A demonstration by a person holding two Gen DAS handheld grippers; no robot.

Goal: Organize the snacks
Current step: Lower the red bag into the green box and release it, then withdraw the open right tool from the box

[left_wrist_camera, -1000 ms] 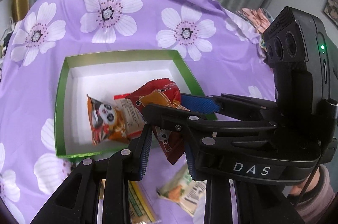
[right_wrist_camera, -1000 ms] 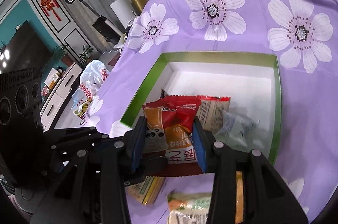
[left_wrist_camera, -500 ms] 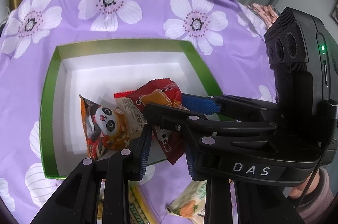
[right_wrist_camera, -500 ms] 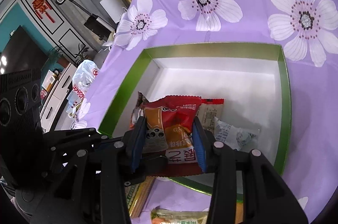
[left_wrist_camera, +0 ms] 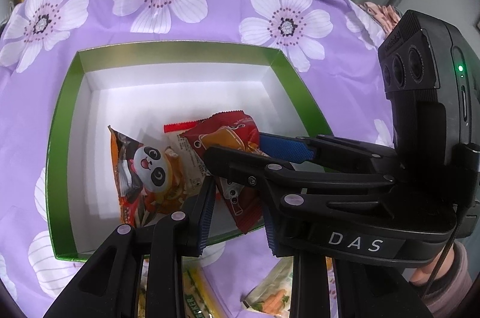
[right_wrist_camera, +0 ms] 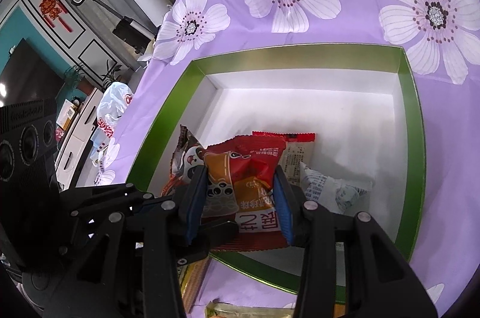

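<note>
Where packet (right_wrist_camera: 246, 177) hangs, box (right_wrist_camera: 417, 120) half bare.

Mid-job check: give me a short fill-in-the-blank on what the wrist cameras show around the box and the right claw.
1. The held packet in the right claw is mainly ___ in colour.
2. The panda packet lies inside the box, whose rim is ___.
3. The box stands on a purple cloth printed with white ___.

Missing words: red; green; flowers
</note>
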